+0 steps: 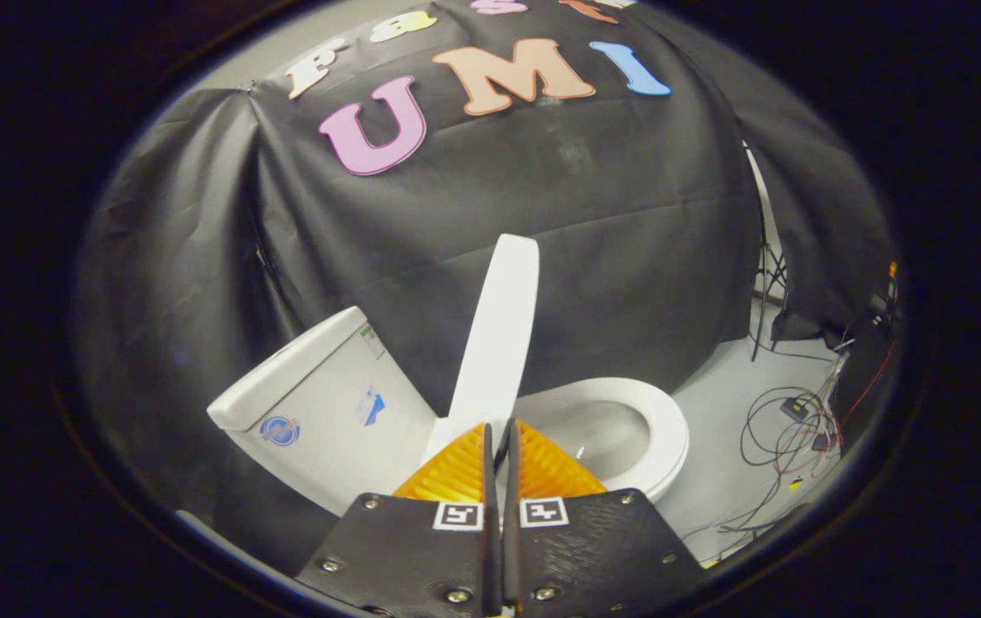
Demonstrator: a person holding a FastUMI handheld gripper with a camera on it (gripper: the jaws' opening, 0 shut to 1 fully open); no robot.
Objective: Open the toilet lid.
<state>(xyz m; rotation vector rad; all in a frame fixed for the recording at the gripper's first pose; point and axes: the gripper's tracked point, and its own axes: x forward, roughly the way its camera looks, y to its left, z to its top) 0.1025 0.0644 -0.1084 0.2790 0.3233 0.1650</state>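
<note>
The tongs [499,433] are closed, the two fingers pressed together with only a thin slit between them, and they grip nothing. The toilet lid [500,330] stands raised, nearly upright, just ahead of the fingertips and rising above them. To its left is the tank [318,403], to its right the open seat [640,429] over the bowl. Cables [786,438] lie on the floor further right

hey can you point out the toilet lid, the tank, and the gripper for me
toilet lid [499,335]: gripper view, middle of the raised lid's edge.
tank [327,403]: gripper view, its side wall.
gripper [499,442]: gripper view, between its closed fingertips, at the lid's base.
</note>
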